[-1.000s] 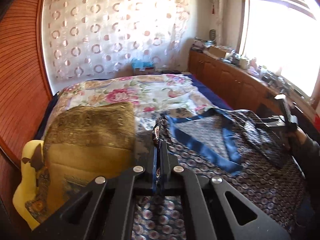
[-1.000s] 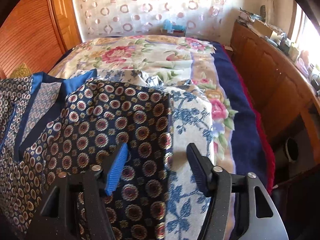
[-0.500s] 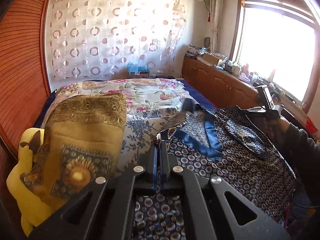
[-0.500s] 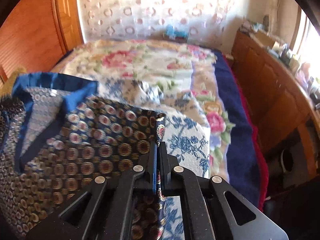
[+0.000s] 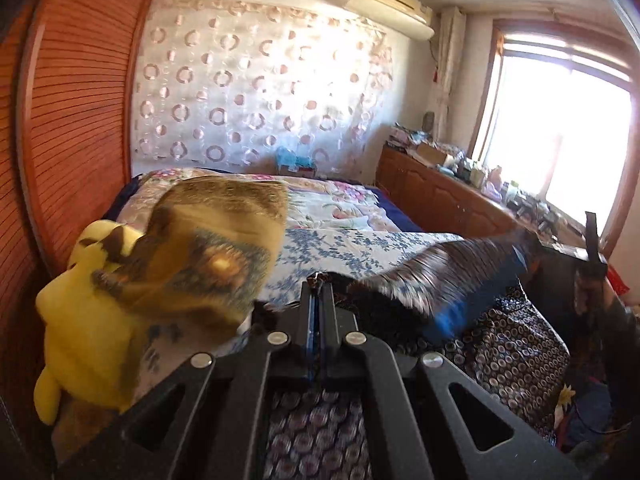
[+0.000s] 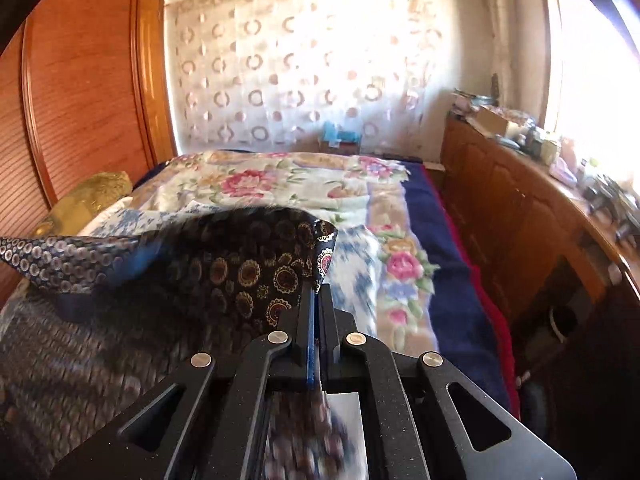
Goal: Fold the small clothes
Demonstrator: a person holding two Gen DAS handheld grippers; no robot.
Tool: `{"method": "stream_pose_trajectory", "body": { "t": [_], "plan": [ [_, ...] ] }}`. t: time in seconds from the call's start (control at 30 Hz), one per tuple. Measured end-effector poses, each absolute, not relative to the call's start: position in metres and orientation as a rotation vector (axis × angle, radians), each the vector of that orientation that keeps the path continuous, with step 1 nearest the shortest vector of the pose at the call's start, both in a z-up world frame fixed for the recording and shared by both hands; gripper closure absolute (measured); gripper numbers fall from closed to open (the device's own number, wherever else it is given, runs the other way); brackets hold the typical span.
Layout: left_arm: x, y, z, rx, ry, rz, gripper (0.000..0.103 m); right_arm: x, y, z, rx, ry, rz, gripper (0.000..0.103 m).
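So both grippers are pinching the same garment right now. The left gripper (image 5: pixel 318 300) is clamping one edge of the dark patterned garment (image 5: pixel 516 348), jaws fully together with the cloth sandwiched between them, and the right gripper (image 6: pixel 318 300) is doing the same on another edge, its jaws squeezing a corner with the gold medallion print.

The part that matters for the next move: the garment (image 6: pixel 224 264) is stretching across between the two grippers, so its long axis is running side to side over the near end of the bed (image 6: pixel 420 216), not toward the headboard. From the left gripper the cloth is trailing off to the right, blue lining (image 5: pixel 472 300) showing; from the right gripper it's spreading to the left. Most of it is hanging or draping at the near end of the bed, with the lifted edge up in the air and blurry.

The gold cushion (image 5: pixel 216 248) and yellow plush (image 5: pixel 84 320) are sitting at the left side of the bed, just beside the left gripper, so I'd guess a fold swung that way could brush them.
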State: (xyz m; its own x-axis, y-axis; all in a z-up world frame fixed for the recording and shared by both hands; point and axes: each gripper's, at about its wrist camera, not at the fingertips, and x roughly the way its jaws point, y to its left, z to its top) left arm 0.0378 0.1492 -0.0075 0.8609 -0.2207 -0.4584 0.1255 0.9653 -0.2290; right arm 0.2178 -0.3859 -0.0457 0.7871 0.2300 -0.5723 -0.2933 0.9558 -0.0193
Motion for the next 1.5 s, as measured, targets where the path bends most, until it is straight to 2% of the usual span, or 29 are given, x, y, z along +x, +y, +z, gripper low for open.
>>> {"method": "stream_pose_trajectory", "body": {
  "t": [0.27,0.43,0.53,0.67,0.7,0.77,0.8,0.83,0.93,1.13,1.5],
  "plan": [
    [-0.034,0.178,-0.01,-0.218,0.465,-0.11,0.103,0.115,-0.425,-0.051,-0.059,0.604,0.272,0.103],
    [-0.038,0.174,-0.027,-0.196,0.55,-0.114,0.102,0.083,-0.43,-0.066,-0.027,0.662,0.3,0.103],
    [-0.038,0.166,-0.037,-0.148,0.584,-0.102,0.099,0.078,-0.427,-0.084,-0.059,0.728,0.31,0.103],
    [-0.044,0.158,-0.032,-0.114,0.573,-0.096,0.087,0.069,-0.424,-0.09,-0.083,0.739,0.31,0.101],
    [-0.046,0.158,-0.028,-0.113,0.564,-0.1,0.084,0.069,-0.424,-0.088,-0.088,0.735,0.306,0.098],
    [-0.05,0.159,-0.02,-0.104,0.548,-0.098,0.081,0.069,-0.422,-0.082,-0.103,0.719,0.303,0.084],
    [-0.054,0.16,-0.017,-0.1,0.539,-0.095,0.08,0.069,-0.422,-0.078,-0.105,0.709,0.302,0.073],
    [-0.057,0.161,-0.014,-0.097,0.53,-0.096,0.079,0.07,-0.423,-0.077,-0.103,0.701,0.302,0.066],
    [-0.057,0.163,-0.008,-0.087,0.531,-0.1,0.075,0.068,-0.423,-0.067,-0.104,0.671,0.291,0.055],
    [-0.042,0.155,-0.019,-0.058,0.575,-0.101,0.067,0.071,-0.418,-0.055,-0.097,0.627,0.287,0.042],
    [0.015,0.143,-0.055,-0.024,0.699,-0.116,0.06,0.123,-0.384,-0.083,-0.147,0.69,0.327,0.03]
  ]
}}
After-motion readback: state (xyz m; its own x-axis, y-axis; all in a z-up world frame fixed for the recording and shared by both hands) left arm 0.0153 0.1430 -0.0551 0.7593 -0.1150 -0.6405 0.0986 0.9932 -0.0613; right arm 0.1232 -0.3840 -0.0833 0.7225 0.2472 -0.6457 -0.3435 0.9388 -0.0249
